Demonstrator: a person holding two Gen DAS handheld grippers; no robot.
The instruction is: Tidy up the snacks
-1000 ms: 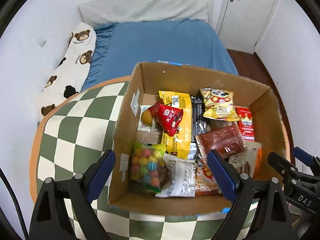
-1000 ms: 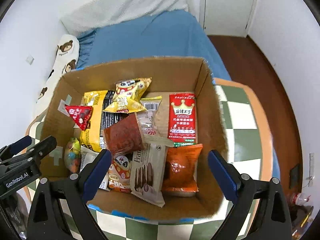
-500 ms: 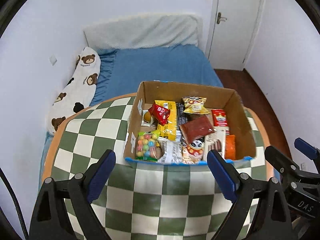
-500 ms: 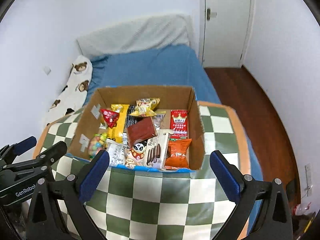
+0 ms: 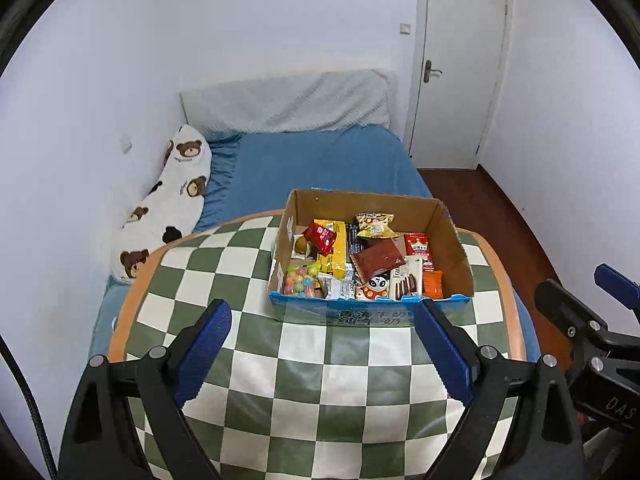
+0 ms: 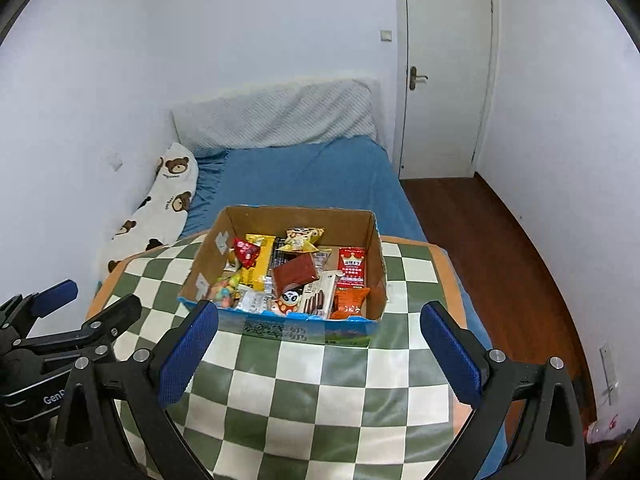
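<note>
An open cardboard box (image 5: 452,236) stands on the far part of a green-and-white checkered table (image 5: 320,380). It holds several snack packets: a red triangular pack (image 5: 319,237), a yellow pack (image 5: 336,254), a brown-red pouch (image 5: 378,260), a bag of coloured candy (image 5: 301,280), an orange pack (image 5: 433,284). The box also shows in the right wrist view (image 6: 376,256). My left gripper (image 5: 322,346) is open and empty, well back from the box. My right gripper (image 6: 318,350) is open and empty, also back from the box.
A bed with a blue sheet (image 5: 320,164) lies behind the table, with a bear-print pillow (image 5: 168,200) along the left wall. A white door (image 5: 456,64) stands at the back right, above a wooden floor (image 6: 500,248). The table's orange rim (image 5: 132,300) curves at left.
Both grippers have pulled back and up from right over the box. The box now looks small and far, with bare table between it and the fingers. Both stay open and empty.
</note>
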